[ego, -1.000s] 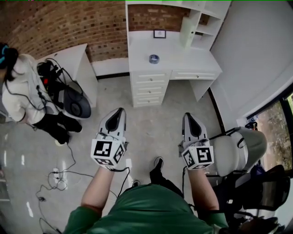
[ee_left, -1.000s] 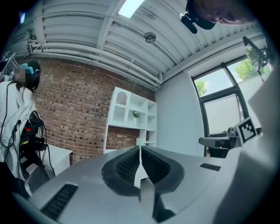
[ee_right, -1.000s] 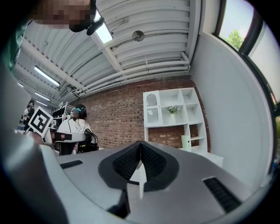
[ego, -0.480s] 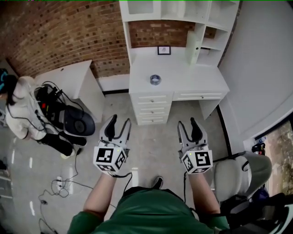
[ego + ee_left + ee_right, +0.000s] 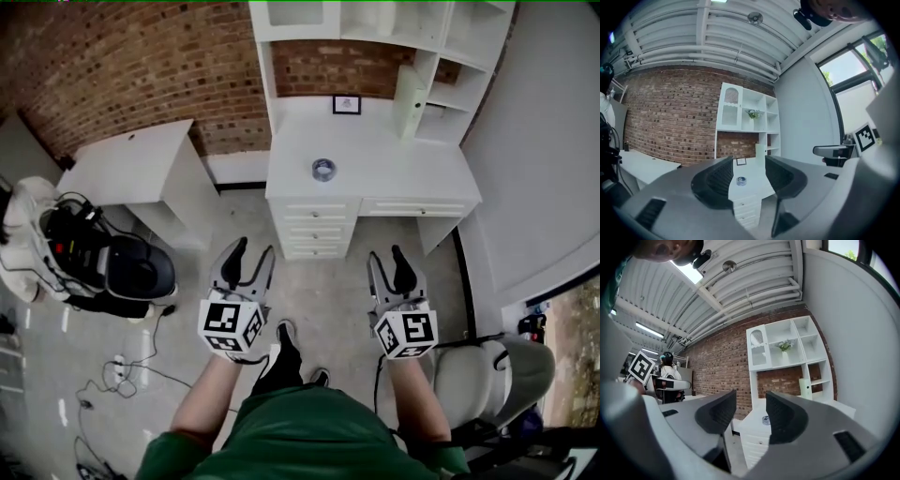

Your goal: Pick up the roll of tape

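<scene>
Head view: my left gripper (image 5: 251,251) and right gripper (image 5: 387,257) both have their jaws spread wide. They have just been opening, and nothing sits between either pair. Both are held out level over the grey floor, well short of the furniture. Their jaws are grey plastic shells with dark ribbed pads.

The roll of tape (image 5: 324,169) lies straight ahead of me, well apart from both grippers, on the top of the white desk (image 5: 403,173) above its stack of 3 drawers (image 5: 317,230). It falls between the 2 grippers' lines, so I judge neither hand clearly nearer. In the left gripper view it shows inside the gap of the jaws, far off. In the right gripper view it sits at the inner edge of 1 jaw.

The roll is a small bluish-grey ring lying flat with its hole up, so it has no long axis to line up with. The desk top looks smooth and painted, and the wall (image 5: 141,66) behind it is rough brick.
</scene>
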{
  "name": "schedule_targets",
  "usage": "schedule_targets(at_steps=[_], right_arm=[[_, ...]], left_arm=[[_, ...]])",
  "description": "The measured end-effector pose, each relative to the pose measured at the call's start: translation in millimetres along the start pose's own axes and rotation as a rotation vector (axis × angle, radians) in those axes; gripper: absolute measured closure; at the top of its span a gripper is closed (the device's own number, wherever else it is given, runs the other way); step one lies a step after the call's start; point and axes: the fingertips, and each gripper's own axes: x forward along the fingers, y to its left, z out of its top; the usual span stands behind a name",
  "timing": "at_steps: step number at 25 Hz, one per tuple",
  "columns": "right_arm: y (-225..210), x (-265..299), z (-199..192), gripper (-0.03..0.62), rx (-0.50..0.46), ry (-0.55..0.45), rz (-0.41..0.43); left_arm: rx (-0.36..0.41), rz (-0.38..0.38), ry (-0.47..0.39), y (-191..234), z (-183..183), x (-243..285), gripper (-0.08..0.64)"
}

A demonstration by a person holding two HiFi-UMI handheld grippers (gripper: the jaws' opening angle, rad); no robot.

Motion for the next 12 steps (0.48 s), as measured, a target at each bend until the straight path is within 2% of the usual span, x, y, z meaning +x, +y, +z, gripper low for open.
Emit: schedule_targets(at_steps=[7, 12], right_arm=[[-19, 61, -14, 0.385, -0.027, 0.04, -0.006], [-45, 124, -14, 0.397, -0.047, 0.057, -0.025]], left_arm=[[-0.036, -0.016, 0.007, 33, -16, 68, 0.348], [-0.059, -0.038, 0.001, 63, -17, 137, 0.348]])
